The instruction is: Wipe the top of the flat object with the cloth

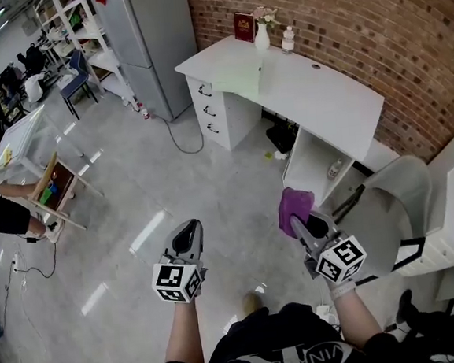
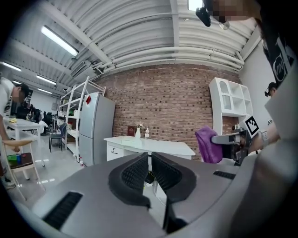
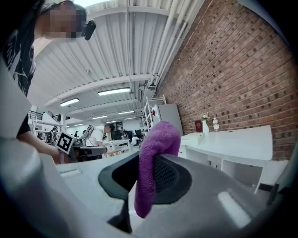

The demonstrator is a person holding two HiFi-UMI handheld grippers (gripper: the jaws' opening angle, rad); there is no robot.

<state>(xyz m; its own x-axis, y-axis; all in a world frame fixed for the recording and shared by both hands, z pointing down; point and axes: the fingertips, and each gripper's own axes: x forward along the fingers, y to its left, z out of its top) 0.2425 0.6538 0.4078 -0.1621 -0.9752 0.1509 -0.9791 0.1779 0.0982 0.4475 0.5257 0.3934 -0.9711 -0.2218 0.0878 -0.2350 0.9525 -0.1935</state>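
Note:
My right gripper (image 1: 295, 224) is shut on a purple cloth (image 1: 294, 207), which sticks up and droops from between its jaws (image 3: 156, 158). The cloth (image 2: 208, 145) also shows at the right of the left gripper view. My left gripper (image 1: 188, 237) is shut with nothing in it; its black pads (image 2: 135, 174) meet. Both grippers hang in the air over the floor, well short of the white desk (image 1: 322, 89). A pale green flat object (image 1: 238, 77) lies on the desk's left part, seen low and small in the right gripper view (image 3: 195, 137).
On the desk's back edge stand a white vase (image 1: 262, 35), a red book (image 1: 243, 27) and a small bottle (image 1: 288, 40). A grey chair (image 1: 391, 202) is close on my right. A grey fridge (image 1: 148, 41) stands left of the desk. People sit at tables far left.

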